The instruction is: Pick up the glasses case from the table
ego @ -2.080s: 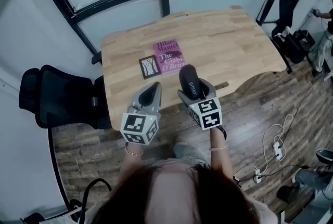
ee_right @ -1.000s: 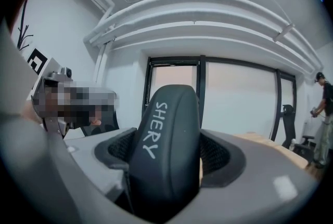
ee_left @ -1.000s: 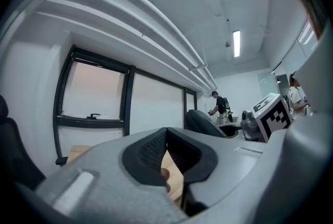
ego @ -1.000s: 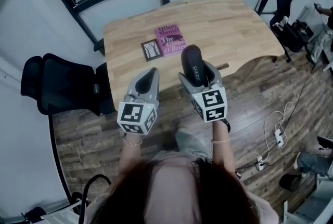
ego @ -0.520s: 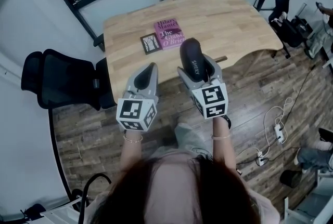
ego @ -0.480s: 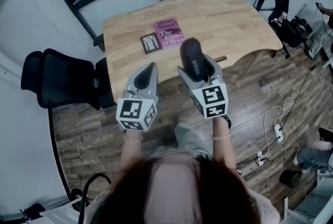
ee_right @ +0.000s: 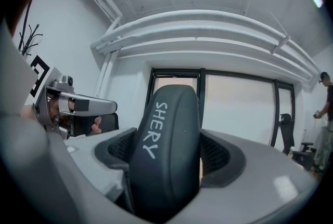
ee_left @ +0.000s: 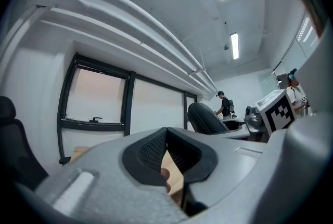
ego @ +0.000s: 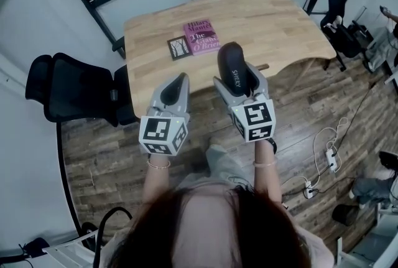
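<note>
A black glasses case (ego: pixel 234 70) with white lettering is clamped between the jaws of my right gripper (ego: pixel 238 80), held in the air above the table's front edge. The right gripper view shows the glasses case (ee_right: pixel 166 150) upright and filling the gap of the right gripper (ee_right: pixel 167 158). My left gripper (ego: pixel 175 91) hovers beside it on the left, jaws closed with nothing between them; in its own view the left gripper (ee_left: pixel 167 158) shows its pads meeting at the tips. Both grippers point up and away from the wooden table (ego: pixel 273 24).
A pink book (ego: pixel 200 36) and a small dark card (ego: pixel 178 47) lie on the table's left part. A black office chair (ego: pixel 74 89) stands left of the table. Cables and a power strip (ego: pixel 328 158) lie on the wooden floor at right.
Both grippers have pulled back toward me and tilted up, the case still in the right one. The table has shifted slightly farther away in the head view.
</note>
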A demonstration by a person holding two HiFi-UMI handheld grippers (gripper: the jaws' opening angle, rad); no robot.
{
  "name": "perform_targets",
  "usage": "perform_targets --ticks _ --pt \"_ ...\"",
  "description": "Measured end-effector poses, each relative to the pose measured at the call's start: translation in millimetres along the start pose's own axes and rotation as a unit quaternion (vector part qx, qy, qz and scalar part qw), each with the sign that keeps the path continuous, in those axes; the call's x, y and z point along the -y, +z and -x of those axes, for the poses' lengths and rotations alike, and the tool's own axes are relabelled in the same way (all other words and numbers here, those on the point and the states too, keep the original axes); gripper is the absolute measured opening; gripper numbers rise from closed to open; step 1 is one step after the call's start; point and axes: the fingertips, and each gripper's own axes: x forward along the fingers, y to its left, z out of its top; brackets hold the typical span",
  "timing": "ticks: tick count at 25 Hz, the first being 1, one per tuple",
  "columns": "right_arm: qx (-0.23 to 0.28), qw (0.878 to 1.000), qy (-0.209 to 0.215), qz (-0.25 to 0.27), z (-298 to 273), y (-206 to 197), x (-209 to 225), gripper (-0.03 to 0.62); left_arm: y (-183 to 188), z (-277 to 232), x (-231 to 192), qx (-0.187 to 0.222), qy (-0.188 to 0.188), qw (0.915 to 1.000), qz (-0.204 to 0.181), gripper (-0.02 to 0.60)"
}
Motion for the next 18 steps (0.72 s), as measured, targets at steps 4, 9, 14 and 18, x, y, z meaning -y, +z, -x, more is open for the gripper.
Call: perform_targets --ticks 4,9,14,18 --pt "0.007 1.000 -0.005 0.000 12 3 1 0.373 1 6 8 0.001 -0.001 1.0000 -0.002 0.009" --pt "0.015 1.000 -0.001 0.002 24 6 -4 0.373 1 14 17 0.002 -0.001 1.0000 -0.005 0.009" --pt "0.021 1.000 -0.002 -0.001 36 8 -7 0.373 2 25 23 0.002 0.005 1.0000 -0.009 0.009" --pt "0.026 1.000 -0.003 -0.003 44 8 -9 0.373 -1 35 26 -0.002 0.009 0.9999 -0.010 0.009"
